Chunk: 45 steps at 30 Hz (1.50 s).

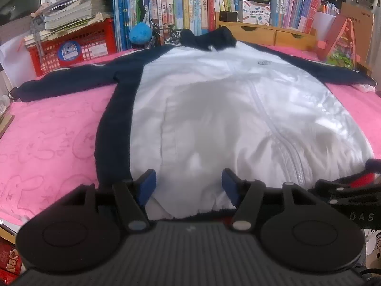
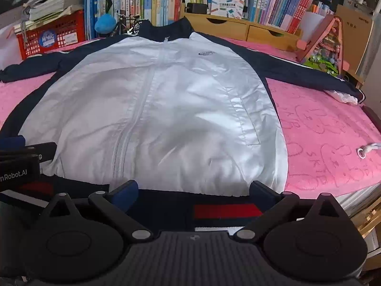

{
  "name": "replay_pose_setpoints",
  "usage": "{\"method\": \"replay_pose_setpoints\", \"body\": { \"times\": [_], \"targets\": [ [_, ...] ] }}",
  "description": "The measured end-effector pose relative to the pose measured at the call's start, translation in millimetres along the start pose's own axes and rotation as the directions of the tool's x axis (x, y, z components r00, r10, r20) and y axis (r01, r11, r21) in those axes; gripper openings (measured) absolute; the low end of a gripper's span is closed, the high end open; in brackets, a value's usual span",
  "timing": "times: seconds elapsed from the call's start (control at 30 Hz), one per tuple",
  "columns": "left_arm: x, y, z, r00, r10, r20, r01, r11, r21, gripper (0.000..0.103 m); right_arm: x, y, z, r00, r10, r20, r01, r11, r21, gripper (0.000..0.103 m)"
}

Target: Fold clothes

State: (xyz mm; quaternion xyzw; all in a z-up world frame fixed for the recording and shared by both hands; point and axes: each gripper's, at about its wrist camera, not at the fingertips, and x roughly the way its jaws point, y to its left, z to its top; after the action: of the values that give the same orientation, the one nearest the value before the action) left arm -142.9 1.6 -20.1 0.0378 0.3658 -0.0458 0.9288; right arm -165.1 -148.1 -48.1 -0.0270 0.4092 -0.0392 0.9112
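A white zip-front jacket with navy sleeves, collar and side panels (image 1: 214, 109) is seen spread face up and flat across a pink embossed cloth (image 1: 47, 138) covering the work surface, both sleeves stretched out sideways and the collar pointing toward a crowded row of upright books (image 1: 185, 7). The navy-and-red ribbed hem band (image 2: 226, 211) lies at the near edge, directly under both tools. The left gripper (image 1: 189, 184) is held over the hem with its blue-padded jaws roughly half apart, white fabric visible between them but not pinched. The right gripper (image 2: 194, 191) stands at its widest, straddling the hem band without contact by either pad. Nothing is held by either tool. The garment appears laid out and smoothed, with no fold yet made; the step in hand is judged to be the opening of the folding. A sleeve or a side panel would next need to be gripped and carried across the white front. A red plastic crate (image 1: 73, 50) is stacked with papers at the far left.
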Motion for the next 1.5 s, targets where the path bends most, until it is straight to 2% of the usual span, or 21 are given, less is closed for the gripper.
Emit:
{"method": "replay_pose_setpoints", "body": {
  "times": [0.4,0.9,1.03,1.1,1.13,1.2,1.27,1.33,1.37,1.43,1.5],
  "targets": [
    [0.2,-4.2,-1.3,1.0,0.003,0.0,-0.003,1.0,0.024,0.065,0.3,2.3,-0.3,1.0,-0.014,-0.001,0.014,0.999,-0.033,0.103],
    [-0.6,-7.6,-5.1,1.0,0.003,0.005,-0.003,0.998,0.058,0.065,1.2,6.0,-2.9,1.0,-0.018,-0.006,0.018,0.999,-0.049,0.103],
    [0.9,-9.5,-6.2,1.0,0.006,0.006,-0.007,0.998,0.06,0.067,4.3,4.7,-4.1,1.0,0.002,-0.016,-0.003,0.999,-0.035,0.103],
    [3.0,-9.2,-7.6,1.0,0.013,0.015,-0.014,0.998,0.065,0.073,6.5,-3.8,-5.1,0.998,0.059,-0.013,-0.059,0.998,0.001,0.103],
    [2.0,-4.5,-4.5,1.0,-0.015,0.018,0.014,0.998,0.055,0.073,7.6,-8.0,-5.6,0.996,0.087,-0.011,-0.087,0.996,0.019,0.103],
    [-0.6,6.3,3.1,0.997,-0.079,0.026,0.079,0.996,0.03,0.072,4.0,-22.2,-4.2,0.987,0.16,0.033,-0.161,0.985,0.06,0.103],
    [-7.6,23.9,21.2,0.981,-0.172,0.084,0.173,0.985,-0.002,0.072,-4.2,-42.2,3.2,0.964,0.238,0.116,-0.247,0.966,0.072,0.103],
    [-8.1,33.6,42.8,0.969,-0.194,0.152,0.196,0.981,0.003,0.073,-11.8,-67.2,18.7,0.947,0.223,0.23,-0.245,0.966,0.075,0.103],
    [-2.8,38.6,54.3,0.963,-0.195,0.184,0.198,0.98,0.003,0.073,-14.5,-80.3,27.1,0.936,0.201,0.288,-0.233,0.969,0.079,0.103],
    [15.8,46.1,70.9,0.964,-0.163,0.212,0.171,0.985,-0.022,0.073,-8.0,-112.0,48.4,0.914,0.056,0.402,-0.118,0.985,0.129,0.103],
    [38.5,55.5,81.3,0.968,-0.127,0.215,0.147,0.986,-0.081,0.073,13.3,-152.1,66.1,0.896,-0.091,0.434,-0.024,0.967,0.252,0.103]
  ]
}}
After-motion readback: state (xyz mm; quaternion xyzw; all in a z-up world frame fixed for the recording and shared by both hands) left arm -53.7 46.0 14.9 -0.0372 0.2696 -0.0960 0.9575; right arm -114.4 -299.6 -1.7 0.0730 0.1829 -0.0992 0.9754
